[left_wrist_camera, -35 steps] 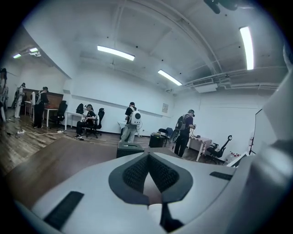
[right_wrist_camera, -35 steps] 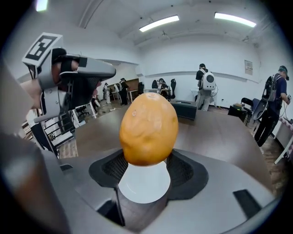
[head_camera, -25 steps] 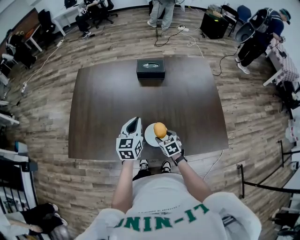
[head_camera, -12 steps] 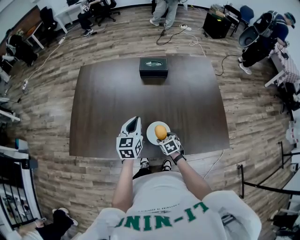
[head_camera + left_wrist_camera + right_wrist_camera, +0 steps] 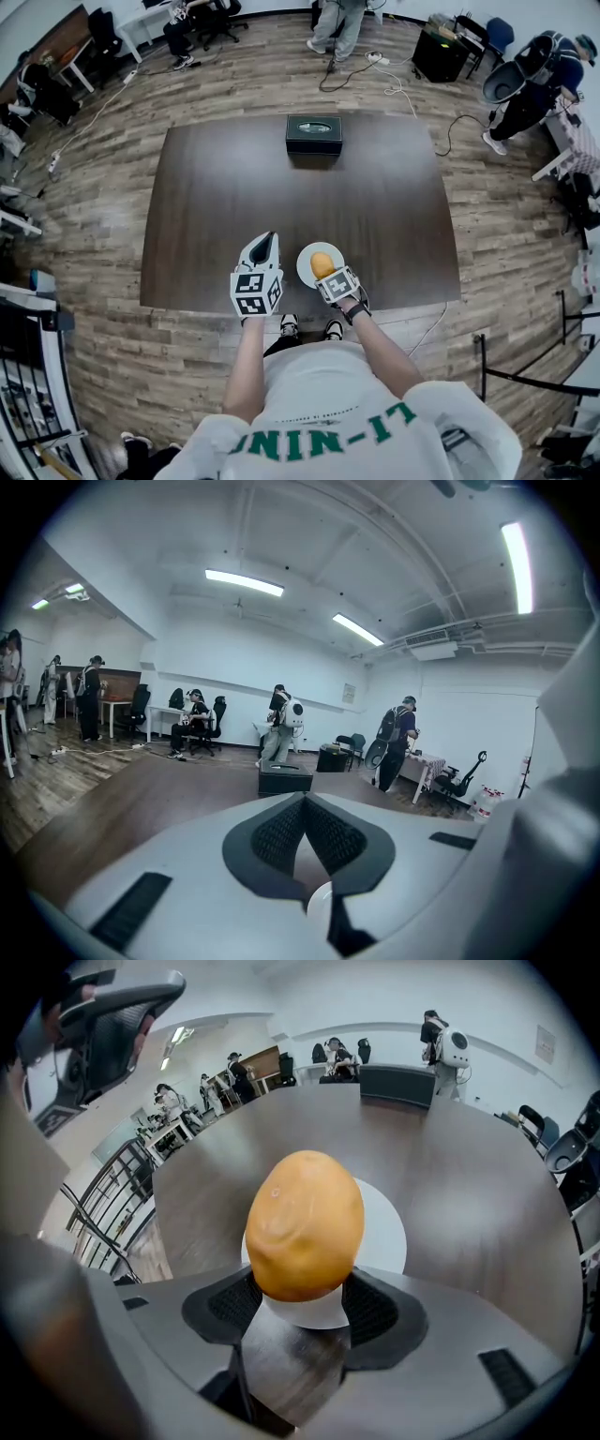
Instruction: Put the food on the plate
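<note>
Right hand-held gripper (image 5: 302, 1290) clamps the orange food (image 5: 305, 1222) between its jaws over the plate (image 5: 385, 1234); left hand-held gripper (image 5: 302, 806) clenched.

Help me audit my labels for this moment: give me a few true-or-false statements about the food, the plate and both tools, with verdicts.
1. The right tool grips the orange food above the white plate. True.
2. The left tool holds a second piece of food. False: its jaws are together with nothing between them.
3. A black box sits at the far edge of the table. True.
4. The food lies on the bare table, away from the plate. False: it is in the right tool's grip, over the plate.
</note>
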`<state>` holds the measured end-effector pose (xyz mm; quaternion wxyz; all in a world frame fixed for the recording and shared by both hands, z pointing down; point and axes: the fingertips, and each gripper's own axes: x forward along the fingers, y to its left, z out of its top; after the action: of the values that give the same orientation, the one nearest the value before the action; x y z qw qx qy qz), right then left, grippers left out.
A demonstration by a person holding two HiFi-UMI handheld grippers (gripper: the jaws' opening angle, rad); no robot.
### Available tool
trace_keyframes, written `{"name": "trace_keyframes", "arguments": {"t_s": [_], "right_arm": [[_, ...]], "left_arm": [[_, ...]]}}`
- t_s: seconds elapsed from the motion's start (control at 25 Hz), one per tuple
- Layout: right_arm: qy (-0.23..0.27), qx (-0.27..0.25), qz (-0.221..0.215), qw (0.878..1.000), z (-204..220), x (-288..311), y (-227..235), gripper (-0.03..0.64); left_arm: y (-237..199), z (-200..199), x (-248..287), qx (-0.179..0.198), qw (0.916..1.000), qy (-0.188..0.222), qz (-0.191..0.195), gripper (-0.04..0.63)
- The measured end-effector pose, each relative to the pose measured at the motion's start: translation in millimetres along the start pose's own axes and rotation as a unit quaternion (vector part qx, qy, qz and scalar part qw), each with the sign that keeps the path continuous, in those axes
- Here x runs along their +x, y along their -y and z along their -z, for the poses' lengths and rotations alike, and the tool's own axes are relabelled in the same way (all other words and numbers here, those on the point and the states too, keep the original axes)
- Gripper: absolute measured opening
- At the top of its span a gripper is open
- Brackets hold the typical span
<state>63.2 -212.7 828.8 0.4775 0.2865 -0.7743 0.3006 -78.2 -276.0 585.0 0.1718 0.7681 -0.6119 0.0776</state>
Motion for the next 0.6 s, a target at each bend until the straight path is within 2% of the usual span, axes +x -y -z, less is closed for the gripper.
{"name": "trace_keyframes", "arguments": {"t_s": [0.12, 0.28, 0.6], "right_arm": [[-0.038, -0.016, 0.008, 0.999, -3, 8, 8, 0.276], [-0.072, -0.009, 0.002, 0.997, -8, 11, 8, 0.276], [-0.061, 0.017, 0.002, 0.998, -12, 10, 5, 0.284]], "left_arm": [[-3, 0, -2, -0.001, 1.0000, -0.001, -0.003, 0.011], [-9, -2, -4, -0.001, 1.0000, 0.001, -0.007, 0.011], [-15, 0, -3, -0.002, 1.0000, -0.005, -0.007, 0.011]]}}
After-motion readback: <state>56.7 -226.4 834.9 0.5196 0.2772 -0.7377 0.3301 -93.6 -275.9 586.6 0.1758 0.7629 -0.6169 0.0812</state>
